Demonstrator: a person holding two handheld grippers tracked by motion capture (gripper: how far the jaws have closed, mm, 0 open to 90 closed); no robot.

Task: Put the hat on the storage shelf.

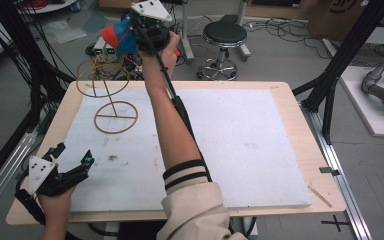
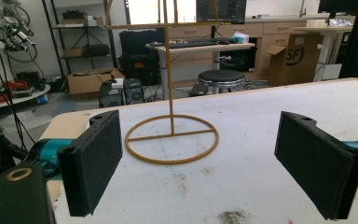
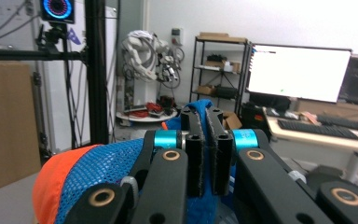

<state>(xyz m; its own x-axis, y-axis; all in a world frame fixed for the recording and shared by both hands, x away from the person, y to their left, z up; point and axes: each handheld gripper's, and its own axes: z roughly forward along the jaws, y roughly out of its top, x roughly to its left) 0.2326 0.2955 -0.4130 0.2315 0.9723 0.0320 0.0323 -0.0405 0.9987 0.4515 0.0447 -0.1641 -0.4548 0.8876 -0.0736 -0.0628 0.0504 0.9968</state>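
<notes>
A blue mesh cap (image 1: 115,36) with an orange brim hangs in the air past the table's far left edge, and my right gripper (image 1: 132,32) is shut on it. In the right gripper view the jaws (image 3: 208,140) pinch the blue fabric, and the cap (image 3: 91,170) bulges out to the left. A gold wire stand (image 1: 111,95) with a ring base and a ring top rises from the far left of the white board, just below the cap. My left gripper (image 1: 74,154) rests open at the near left corner, nothing between its pads (image 2: 93,158), pointing at the stand (image 2: 171,135).
The white board (image 1: 240,140) covers most of the wooden table. A black stool (image 1: 224,35) stands on the floor beyond the far edge. Black frame posts (image 1: 330,95) rise at the table's right, and cables and boxes lie past the far left corner.
</notes>
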